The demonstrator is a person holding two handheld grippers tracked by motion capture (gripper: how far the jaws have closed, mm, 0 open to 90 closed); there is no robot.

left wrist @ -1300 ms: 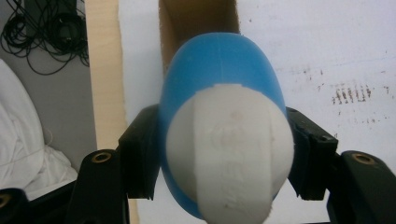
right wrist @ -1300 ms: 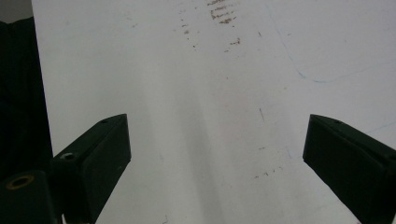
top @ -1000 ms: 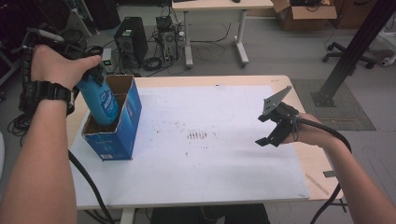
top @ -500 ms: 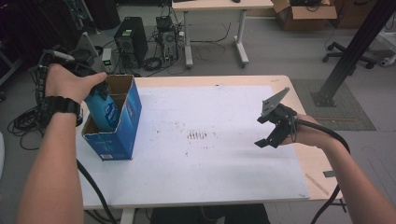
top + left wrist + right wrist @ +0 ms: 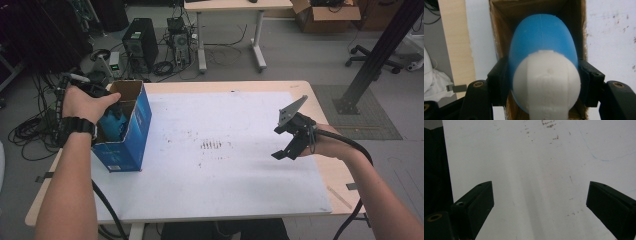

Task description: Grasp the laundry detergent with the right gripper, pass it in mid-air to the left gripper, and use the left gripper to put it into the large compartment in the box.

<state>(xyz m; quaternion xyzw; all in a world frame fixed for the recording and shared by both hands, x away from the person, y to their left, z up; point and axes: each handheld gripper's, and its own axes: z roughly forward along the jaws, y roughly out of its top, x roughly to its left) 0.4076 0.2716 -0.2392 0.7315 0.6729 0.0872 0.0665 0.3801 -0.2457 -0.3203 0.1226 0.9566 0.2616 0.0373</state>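
A light wooden table (image 5: 320,95) carries a stained white sheet (image 5: 225,165) and a blue box (image 5: 131,135).

The left tool (image 5: 541,82) has its two black jaws pressed against either side of a blue bottle (image 5: 542,42) with a white cap (image 5: 546,82). The bottle points down into an open cardboard box (image 5: 499,32), its brown inner walls close around it. White tabletop (image 5: 609,32) lies to the right, and a pale wooden edge (image 5: 454,37) at the left.
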